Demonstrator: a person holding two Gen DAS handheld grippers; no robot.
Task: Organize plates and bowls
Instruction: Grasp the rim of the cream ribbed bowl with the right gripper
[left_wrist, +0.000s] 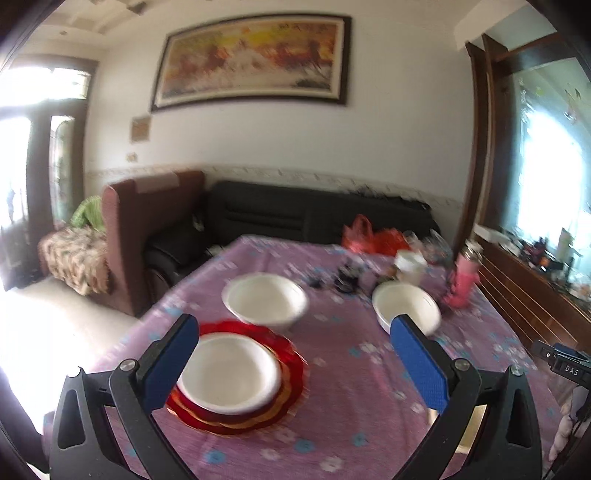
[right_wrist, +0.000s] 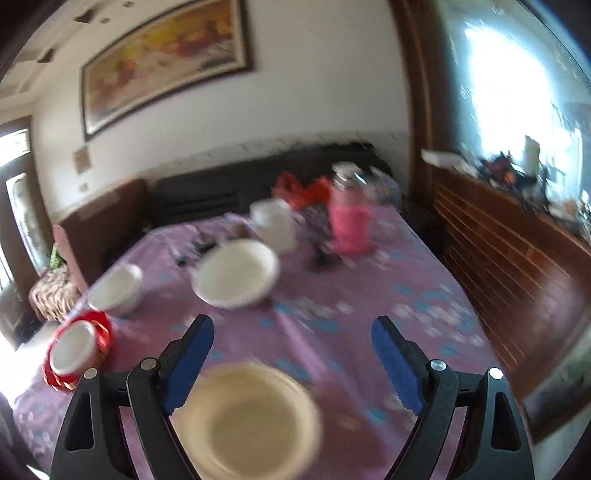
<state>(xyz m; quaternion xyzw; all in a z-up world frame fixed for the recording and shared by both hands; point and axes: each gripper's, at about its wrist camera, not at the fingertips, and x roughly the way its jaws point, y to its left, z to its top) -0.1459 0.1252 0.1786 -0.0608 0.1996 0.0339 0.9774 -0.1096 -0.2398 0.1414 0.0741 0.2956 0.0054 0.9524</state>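
three round white bowls counted on the purple flowered tablecloth (left_wrist: 343, 417), plus a stack of red scalloped plates (left_wrist: 291, 363) and one cream round plate (right_wrist: 247, 421). left claw (left_wrist: 295, 363) spread wide, blue pads apart, nothing pinched, hovering above the cloth and angled forward and down. first white bowl (left_wrist: 229, 373) seated in the red stack, just inside the left pad; second white bowl (left_wrist: 264, 299) beyond that stack, touching or nearly touching its far edge; third white bowl (left_wrist: 406, 308) just past the right pad's tip. all three bowls empty inside. right claw (right_wrist: 291, 363) likewise spread wide, holding nothing, tilted down over the cream plate lying close below, nearer the left pad. pink lidded cup (right_wrist: 347, 218) and white container (right_wrist: 273, 223) far ahead, blurred.
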